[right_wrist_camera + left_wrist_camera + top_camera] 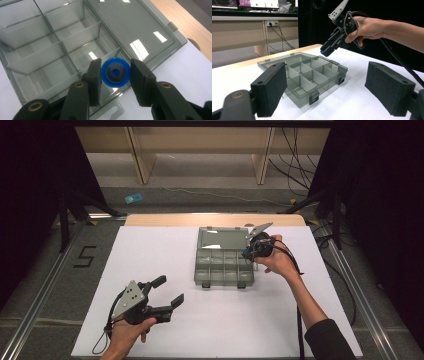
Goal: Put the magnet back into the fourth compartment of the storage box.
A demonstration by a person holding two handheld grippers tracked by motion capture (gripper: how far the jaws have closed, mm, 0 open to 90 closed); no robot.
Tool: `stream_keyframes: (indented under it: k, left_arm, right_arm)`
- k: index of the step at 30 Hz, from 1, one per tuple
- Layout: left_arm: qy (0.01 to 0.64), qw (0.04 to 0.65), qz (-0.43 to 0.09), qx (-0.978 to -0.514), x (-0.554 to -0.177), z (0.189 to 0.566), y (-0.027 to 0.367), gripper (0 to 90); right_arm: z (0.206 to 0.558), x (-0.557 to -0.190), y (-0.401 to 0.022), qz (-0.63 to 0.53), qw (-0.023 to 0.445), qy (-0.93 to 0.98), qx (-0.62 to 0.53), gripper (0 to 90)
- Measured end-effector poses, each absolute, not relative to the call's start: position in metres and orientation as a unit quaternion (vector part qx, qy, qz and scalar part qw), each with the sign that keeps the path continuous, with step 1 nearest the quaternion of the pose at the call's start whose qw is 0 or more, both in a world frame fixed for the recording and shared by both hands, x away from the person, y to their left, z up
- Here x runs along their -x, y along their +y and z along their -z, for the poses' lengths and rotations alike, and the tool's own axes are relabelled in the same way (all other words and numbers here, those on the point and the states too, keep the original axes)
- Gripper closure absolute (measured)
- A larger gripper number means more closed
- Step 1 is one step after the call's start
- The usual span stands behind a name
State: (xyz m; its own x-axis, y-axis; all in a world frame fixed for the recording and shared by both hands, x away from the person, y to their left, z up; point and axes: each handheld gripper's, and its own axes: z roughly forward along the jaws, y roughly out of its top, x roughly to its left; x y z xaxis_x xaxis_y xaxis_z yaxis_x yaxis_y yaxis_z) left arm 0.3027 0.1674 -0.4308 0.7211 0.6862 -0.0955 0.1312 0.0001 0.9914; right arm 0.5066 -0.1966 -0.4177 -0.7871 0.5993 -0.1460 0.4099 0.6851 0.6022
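Note:
A smoky clear compartment box (223,268) lies open mid-table, its lid (222,240) flat behind it. My right gripper (248,253) hovers tilted down over the box's right rear corner. In the right gripper view its jaws (115,75) are shut on a blue round disc (115,72) with a grey hub, above a compartment (82,53) next to the lid (135,30). My left gripper (170,290) rests low at the front left, open with nothing between its pads (272,87). The left gripper view shows the box (312,75) ahead and the right gripper (325,51) above its far side.
White sheet (150,255) covers the table; its wooden back edge (215,219) shows behind the box. Black latches (314,97) stick out from the box's front wall. The right gripper's cable (300,320) trails along the forearm. Black curtains flank both sides.

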Motion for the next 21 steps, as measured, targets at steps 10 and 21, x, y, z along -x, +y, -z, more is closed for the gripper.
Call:
stream_keyframes:
  k: [10, 21]
  left_arm:
    - [0.303, 0.638, -0.217, -0.674, -0.303, 0.431, 0.167, 16.8]
    - [0.303, 0.637, -0.217, -0.674, -0.303, 0.431, 0.167, 16.8]
  right_arm:
    - [0.424, -0.51, -0.194, -0.27, 0.164, 0.907, -0.279, 62.6]
    - [0.43, -0.513, -0.193, -0.261, 0.16, 0.911, -0.277, 62.5]
